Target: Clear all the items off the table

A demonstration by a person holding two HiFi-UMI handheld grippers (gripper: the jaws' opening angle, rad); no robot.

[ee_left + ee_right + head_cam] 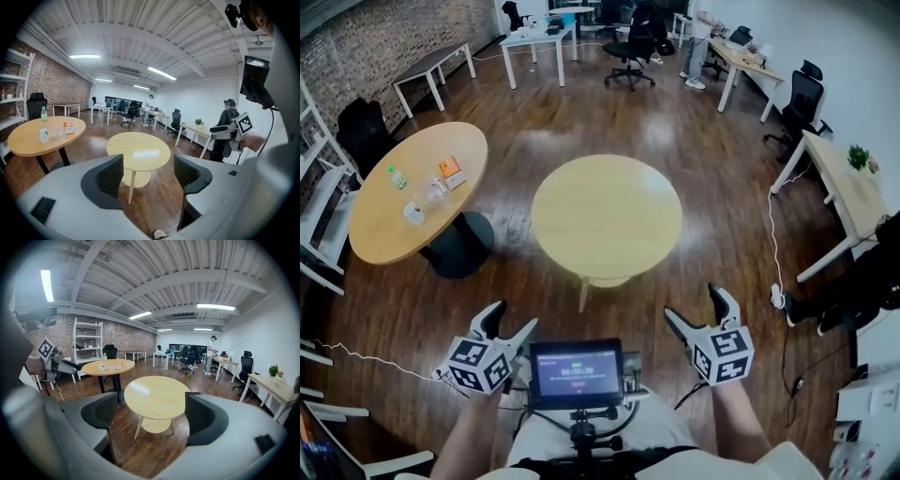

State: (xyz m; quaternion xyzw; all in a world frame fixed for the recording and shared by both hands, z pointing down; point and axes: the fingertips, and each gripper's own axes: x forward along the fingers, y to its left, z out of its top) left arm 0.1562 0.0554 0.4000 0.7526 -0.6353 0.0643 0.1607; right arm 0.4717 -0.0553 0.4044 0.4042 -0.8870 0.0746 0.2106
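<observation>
Items [433, 192] yet to be cleared from the side worktop [380, 239]: bottle [397, 176], cup [413, 214], orange box [450, 169]; left gripper [514, 319] and right gripper [694, 305] empty, jaws apart, well short of it.

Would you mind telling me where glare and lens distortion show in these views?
Head view: lamp glare on the wooden floor beyond the near round table. Left gripper view: a bright patch on that tabletop, dark curved corners. Right gripper view: fisheye bending, ceiling lamp blown out.

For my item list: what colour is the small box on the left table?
The box is orange and white, clearest in the head view.
</observation>
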